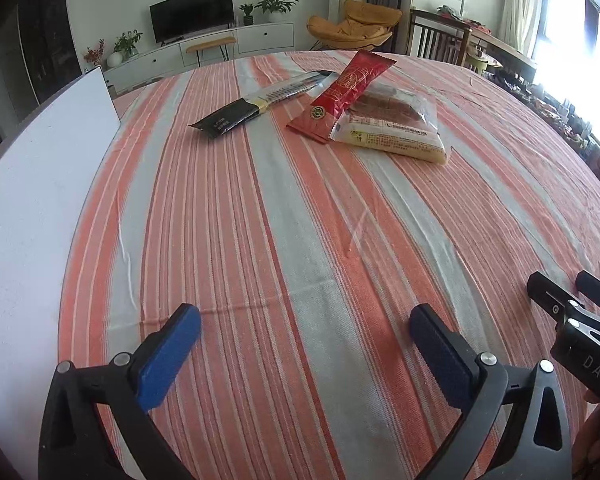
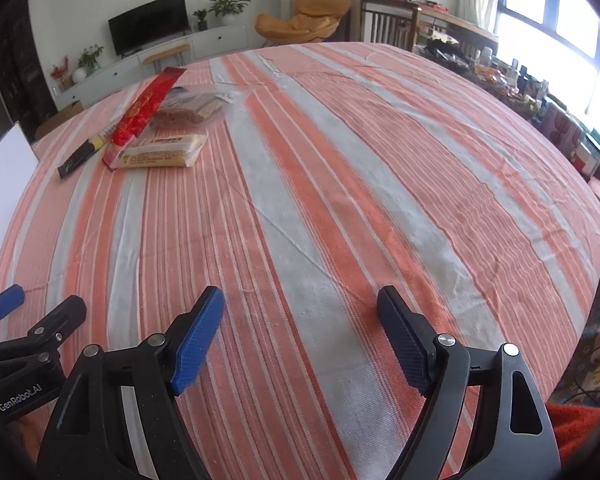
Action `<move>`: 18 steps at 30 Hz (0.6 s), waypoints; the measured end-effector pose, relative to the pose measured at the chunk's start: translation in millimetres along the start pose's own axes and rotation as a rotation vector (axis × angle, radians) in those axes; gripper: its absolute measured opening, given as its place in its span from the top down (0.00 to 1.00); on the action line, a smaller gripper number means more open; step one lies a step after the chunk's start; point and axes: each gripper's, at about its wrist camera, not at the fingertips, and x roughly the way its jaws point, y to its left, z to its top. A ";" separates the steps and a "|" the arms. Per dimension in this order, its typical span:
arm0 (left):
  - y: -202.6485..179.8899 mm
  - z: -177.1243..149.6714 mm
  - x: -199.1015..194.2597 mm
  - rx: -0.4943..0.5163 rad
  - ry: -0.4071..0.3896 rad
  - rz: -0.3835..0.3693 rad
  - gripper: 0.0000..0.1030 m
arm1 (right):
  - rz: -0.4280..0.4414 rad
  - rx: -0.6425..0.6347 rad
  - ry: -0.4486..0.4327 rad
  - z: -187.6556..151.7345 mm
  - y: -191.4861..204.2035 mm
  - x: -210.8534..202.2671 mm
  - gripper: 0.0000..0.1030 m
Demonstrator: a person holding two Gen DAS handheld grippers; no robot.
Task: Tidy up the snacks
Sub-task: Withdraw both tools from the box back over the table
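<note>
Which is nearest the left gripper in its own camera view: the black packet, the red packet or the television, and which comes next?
From the left gripper, open over the striped cloth:
1. Black packet, ahead and slightly left on the cloth.
2. Red packet, ahead to the right, leaning on a clear bag of snacks; only slightly farther than the black one.
3. Television, far back against the wall.

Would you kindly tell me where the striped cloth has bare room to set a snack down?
Free: the striped cloth between both grippers and the snacks. Crowded: red packet overlapping clear packet, black packet beside them.
</note>
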 end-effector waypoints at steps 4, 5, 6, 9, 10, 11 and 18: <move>-0.1 0.3 0.3 0.000 0.000 0.000 0.00 | 0.000 0.001 0.000 -0.2 1.0 -0.2 0.19; 0.0 0.2 0.2 0.000 0.000 0.000 0.00 | 0.000 0.001 -0.001 -0.5 1.5 0.0 0.19; 0.0 0.1 0.2 0.000 0.000 0.000 0.00 | -0.001 0.001 -0.002 -0.8 1.7 0.0 0.19; -0.1 0.3 0.3 0.000 0.000 0.000 0.00 | -0.003 0.001 -0.004 -1.1 1.9 0.0 0.18; -0.1 0.3 0.3 0.000 0.000 0.000 0.00 | -0.003 0.002 -0.005 -0.8 1.5 0.0 0.18; -0.1 0.3 0.4 0.000 0.000 0.000 0.00 | -0.003 0.002 -0.005 -1.0 1.7 0.1 0.18; -0.2 0.2 0.4 -0.001 0.000 0.000 0.00 | -0.003 0.001 -0.005 -0.7 1.3 0.0 0.18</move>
